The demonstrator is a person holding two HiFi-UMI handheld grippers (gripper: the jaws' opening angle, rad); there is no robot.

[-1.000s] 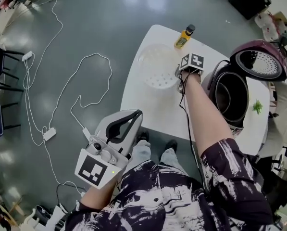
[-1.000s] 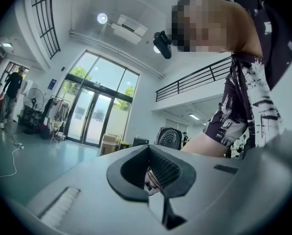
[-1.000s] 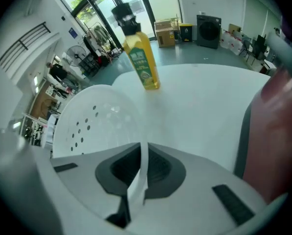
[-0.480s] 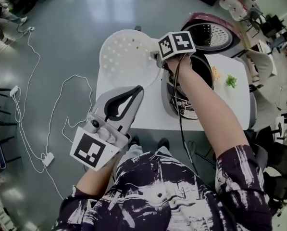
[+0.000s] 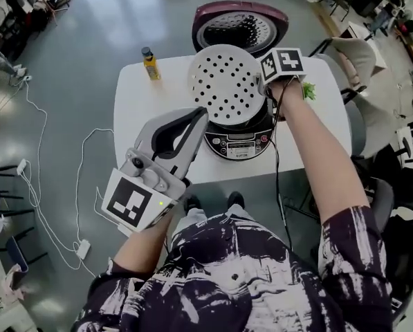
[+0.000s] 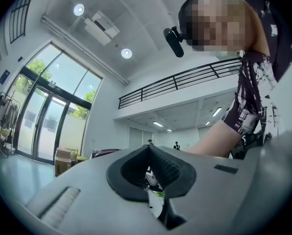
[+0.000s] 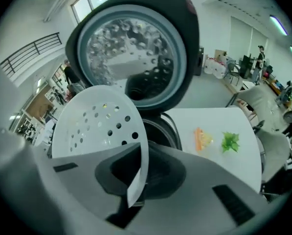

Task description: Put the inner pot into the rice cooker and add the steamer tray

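Steamer tray [image 5: 228, 83] lifted off table [image 5: 144, 116], now over rice cooker [image 5: 241, 142], carried by right tongs [image 7: 138, 180].

The left gripper [image 6: 149, 151] tilts a little upward, its grey jaws brought together with nothing between the ribbed dark pads [image 6: 166, 168]. A scrap of white and green shows through the hollow between them. Beyond, the person's bare forearm [image 6: 216, 142] and patterned sleeve [image 6: 246, 106] reach in from the right. A dark red lid [image 6: 104, 152] peeks over the grey body at left, under tall windows [image 6: 43, 116] and a railed balcony [image 6: 185, 80].
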